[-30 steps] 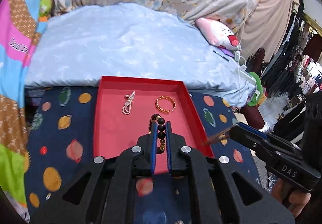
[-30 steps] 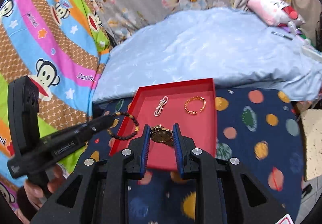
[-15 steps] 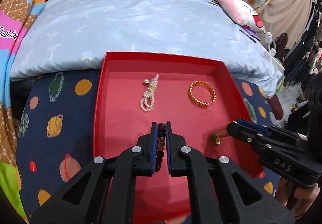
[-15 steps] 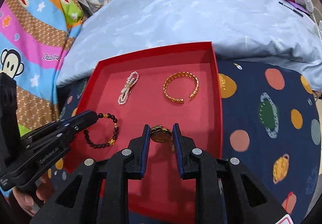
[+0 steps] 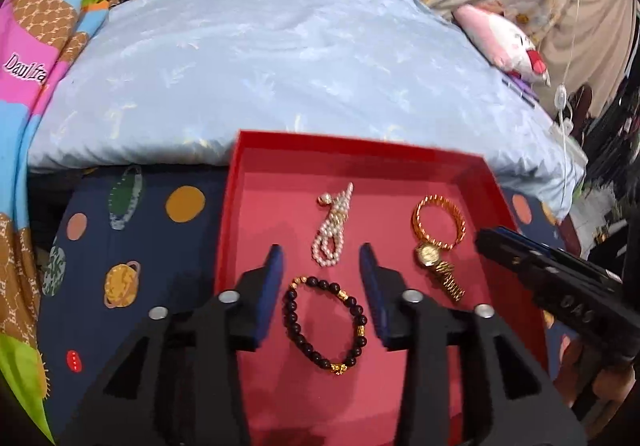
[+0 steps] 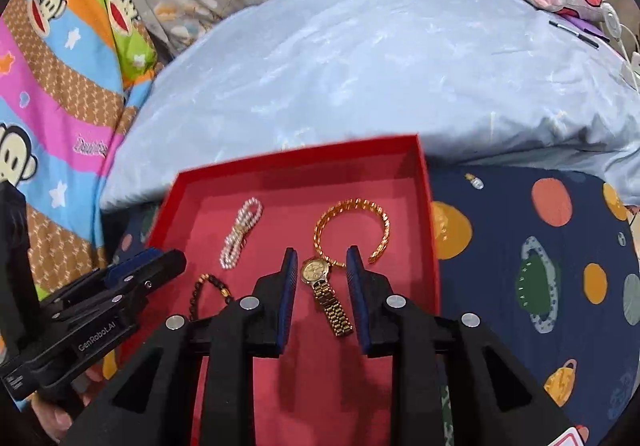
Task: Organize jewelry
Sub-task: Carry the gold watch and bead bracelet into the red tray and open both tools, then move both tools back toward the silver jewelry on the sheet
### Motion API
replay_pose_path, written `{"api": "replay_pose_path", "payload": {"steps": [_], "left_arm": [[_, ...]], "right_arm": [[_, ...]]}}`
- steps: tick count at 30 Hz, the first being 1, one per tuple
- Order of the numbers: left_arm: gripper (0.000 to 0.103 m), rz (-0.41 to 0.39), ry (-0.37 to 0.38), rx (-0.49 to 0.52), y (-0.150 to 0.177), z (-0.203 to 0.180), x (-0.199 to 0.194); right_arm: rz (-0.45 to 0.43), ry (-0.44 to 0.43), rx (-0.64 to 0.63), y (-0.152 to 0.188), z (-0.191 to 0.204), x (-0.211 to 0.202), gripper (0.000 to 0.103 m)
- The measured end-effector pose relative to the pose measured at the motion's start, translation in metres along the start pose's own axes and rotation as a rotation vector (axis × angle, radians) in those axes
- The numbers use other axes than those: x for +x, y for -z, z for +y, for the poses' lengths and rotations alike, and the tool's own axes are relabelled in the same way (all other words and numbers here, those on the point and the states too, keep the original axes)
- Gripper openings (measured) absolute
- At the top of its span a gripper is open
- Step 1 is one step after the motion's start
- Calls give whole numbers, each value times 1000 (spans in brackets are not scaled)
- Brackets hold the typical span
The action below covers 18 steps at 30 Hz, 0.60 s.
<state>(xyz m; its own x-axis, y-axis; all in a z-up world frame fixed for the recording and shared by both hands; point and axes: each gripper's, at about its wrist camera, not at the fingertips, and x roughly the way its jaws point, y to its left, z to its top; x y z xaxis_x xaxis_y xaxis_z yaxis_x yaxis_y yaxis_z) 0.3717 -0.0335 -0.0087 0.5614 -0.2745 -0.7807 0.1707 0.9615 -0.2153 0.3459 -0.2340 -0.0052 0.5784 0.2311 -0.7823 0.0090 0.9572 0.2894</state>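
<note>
The bed, under a pale blue quilt (image 5: pixel 280 57), fills the far half of both views, and a dark planet-print cloth (image 5: pixel 132 246) covers its near edge. On that cloth sits the red tray (image 5: pixel 360 143), which holds all four pieces of jewelry.

The left gripper (image 5: pixel 320 286) hangs over the tray's near half, its jaws opening; the dark bead bracelet (image 5: pixel 324 322) lies flat on the tray floor between them, touched by neither pad. The right gripper (image 6: pixel 320 294) is at about 3 o'clock from it, jaws also opening, with the gold watch (image 6: pixel 326 294) lying between them, free of the pads as far as I can tell.

From the bead bracelet, the pearl strand (image 5: pixel 334 226) lies at 12 o'clock and the gold bangle (image 5: pixel 440 221) at 1 o'clock, touching the watch's face.

The beads look light, limp and smooth, likely to sag and roll, so pinch across one side of the loop. The watch is probably heavier, with a slippery link band; its case is the firmest hold. The bangle seems stiff: grip its rim.
</note>
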Motion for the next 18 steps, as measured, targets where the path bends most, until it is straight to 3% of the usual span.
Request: {"api": "replay_pose_path", "payload": {"steps": [6,18], "left_arm": [[42,-57,-21,-12,5,9,-36],[43,-70,-63,-37,74,17,-110]], "right_arm": [[-44,7,12,13,-12,-38,26],[-67,83,-67,109,4,-125,26]]}}
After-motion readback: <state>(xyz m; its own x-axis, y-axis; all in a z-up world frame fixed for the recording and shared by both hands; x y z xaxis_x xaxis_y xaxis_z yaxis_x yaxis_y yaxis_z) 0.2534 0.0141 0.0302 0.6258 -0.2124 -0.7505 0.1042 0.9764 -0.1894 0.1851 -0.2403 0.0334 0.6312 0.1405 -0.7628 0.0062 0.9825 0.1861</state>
